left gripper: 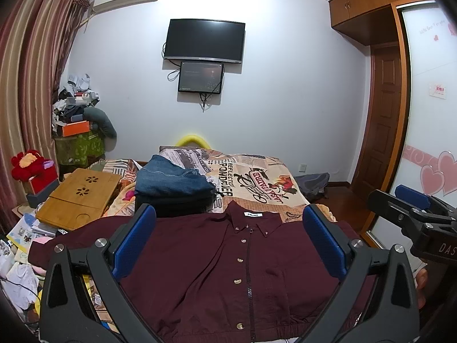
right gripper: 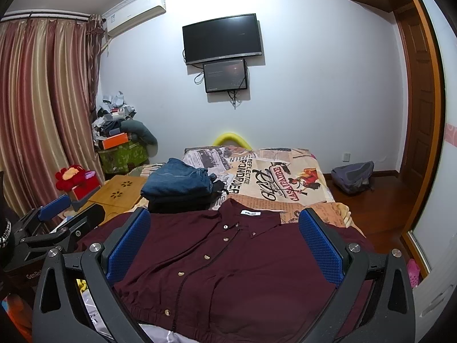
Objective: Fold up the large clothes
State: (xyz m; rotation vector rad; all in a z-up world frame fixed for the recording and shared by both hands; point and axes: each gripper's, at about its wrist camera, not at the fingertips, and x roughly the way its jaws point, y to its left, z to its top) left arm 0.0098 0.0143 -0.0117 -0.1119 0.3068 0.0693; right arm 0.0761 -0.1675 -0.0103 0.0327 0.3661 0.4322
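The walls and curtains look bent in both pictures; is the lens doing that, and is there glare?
Left wrist view: fisheye bowing curves the curtains, and dark vignette fills the corners. Right wrist view: same bowing on the door frame; a bright washed-out patch sits on the wall by the air conditioner.

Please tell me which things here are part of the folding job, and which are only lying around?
For the job: maroon jacket spread on the bed; left tongs; right tongs, both open.

Lying about: folded jeans pile; bamboo lap tray; grey backpack; wall TV.
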